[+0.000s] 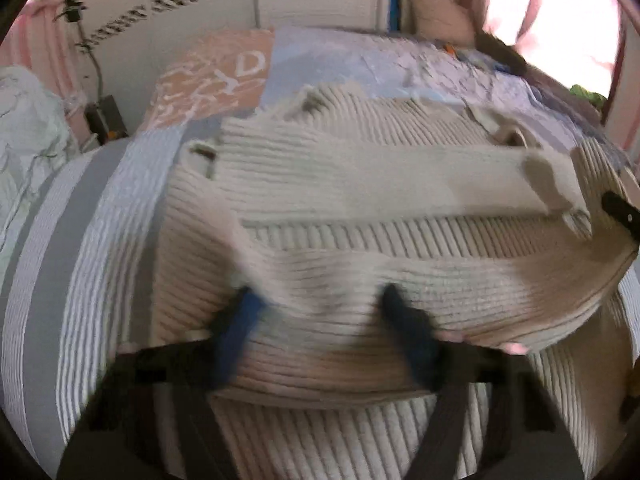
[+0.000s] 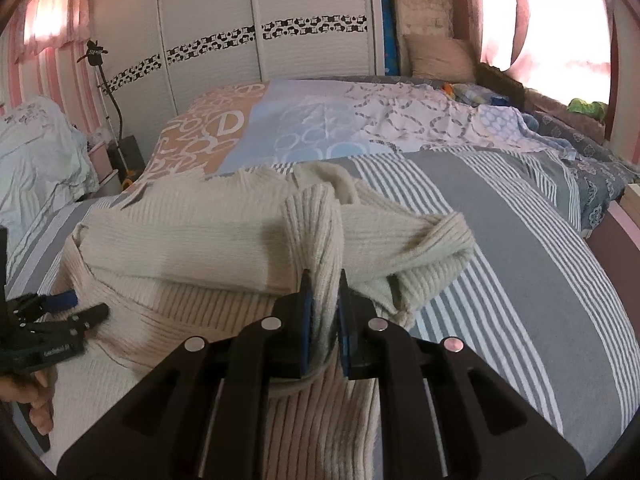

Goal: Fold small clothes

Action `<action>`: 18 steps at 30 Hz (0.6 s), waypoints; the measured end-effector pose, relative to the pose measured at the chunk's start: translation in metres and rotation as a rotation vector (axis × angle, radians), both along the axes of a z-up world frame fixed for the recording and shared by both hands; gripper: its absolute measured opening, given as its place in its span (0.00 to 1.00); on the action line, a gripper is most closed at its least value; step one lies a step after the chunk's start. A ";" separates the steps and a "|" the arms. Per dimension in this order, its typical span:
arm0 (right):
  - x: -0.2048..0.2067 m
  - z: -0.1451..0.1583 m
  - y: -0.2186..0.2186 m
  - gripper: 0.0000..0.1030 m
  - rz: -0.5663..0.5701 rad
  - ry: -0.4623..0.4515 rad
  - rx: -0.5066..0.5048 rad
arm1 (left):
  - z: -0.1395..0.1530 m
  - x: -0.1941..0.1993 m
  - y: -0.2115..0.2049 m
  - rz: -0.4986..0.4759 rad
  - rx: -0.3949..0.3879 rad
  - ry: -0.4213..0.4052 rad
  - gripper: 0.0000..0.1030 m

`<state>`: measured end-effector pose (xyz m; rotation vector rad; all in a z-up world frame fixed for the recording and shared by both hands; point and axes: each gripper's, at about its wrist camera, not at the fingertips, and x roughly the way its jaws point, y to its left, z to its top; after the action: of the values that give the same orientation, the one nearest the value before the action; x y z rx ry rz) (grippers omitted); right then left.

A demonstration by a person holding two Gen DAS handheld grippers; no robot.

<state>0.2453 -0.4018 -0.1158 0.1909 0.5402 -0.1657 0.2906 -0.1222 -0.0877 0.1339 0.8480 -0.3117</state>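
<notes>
Two wrist views, one bedroom. Surface: a bed [image 2: 500, 216] with a grey-and-white striped cover; farther back lies a patchwork spread [image 2: 280, 120] in orange, blue and white with letter prints. White wardrobe doors [image 2: 208, 40] with a black-patterned band stand behind the bed. Pink curtains [image 2: 540, 20] hang at a bright window on the right; a dark stand [image 2: 102, 76] sits by the left wall.

Task item: a cream ribbed sweater [image 2: 180, 248] lying on the striped cover, partly folded, one sleeve laid across the body.

Right gripper [image 2: 325, 280]: jaws closed on a bunched ridge of the sweater's knit, fabric pinched between the blue pads [image 2: 307, 312] and raised just in front of the camera. The sleeve cuff droops to the right of the jaws.

Left gripper [image 1: 316, 300]: jaws spread apart, tips resting against a raised fold of the sweater, which spans the gap between them. In the right wrist view the same gripper appears at the left edge, beside the sweater's side, with a hand [image 2: 36, 396] partly visible below it.

Limits: the left wrist view is motion-blurred, so knit detail and fingertip contact are soft. Both grippers' bodies are cut off at the lower frame edge. The sweater's near hem is hidden behind the right gripper.
</notes>
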 end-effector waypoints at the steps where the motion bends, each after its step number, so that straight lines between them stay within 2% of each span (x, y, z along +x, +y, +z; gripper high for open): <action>1: 0.002 0.003 -0.001 0.11 0.000 -0.005 0.006 | 0.004 0.001 0.004 0.014 -0.029 -0.004 0.28; 3: 0.007 0.011 -0.003 0.11 0.003 -0.021 0.019 | 0.016 0.004 0.013 0.030 -0.058 -0.035 0.14; 4: 0.011 0.017 -0.005 0.11 0.006 -0.035 0.034 | 0.024 0.006 0.015 0.039 -0.060 -0.058 0.12; 6: 0.016 0.026 -0.007 0.11 0.022 -0.074 0.060 | 0.041 0.011 0.021 0.063 -0.063 -0.112 0.10; 12: 0.040 0.048 -0.019 0.11 0.063 -0.182 0.170 | 0.074 0.043 0.031 0.135 -0.103 -0.185 0.10; 14: 0.051 0.044 -0.024 0.12 0.059 -0.179 0.202 | 0.079 0.056 0.031 0.164 -0.109 -0.210 0.10; 16: 0.061 0.036 -0.026 0.12 0.017 -0.144 0.201 | 0.078 0.071 0.029 0.179 -0.083 -0.206 0.09; 18: 0.074 0.019 -0.032 0.13 -0.047 -0.072 0.197 | 0.069 0.089 0.029 0.197 -0.045 -0.187 0.10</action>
<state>0.3195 -0.4336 -0.0972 0.3998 0.4800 -0.1507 0.3795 -0.0937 -0.0187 0.0365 0.6625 -0.1307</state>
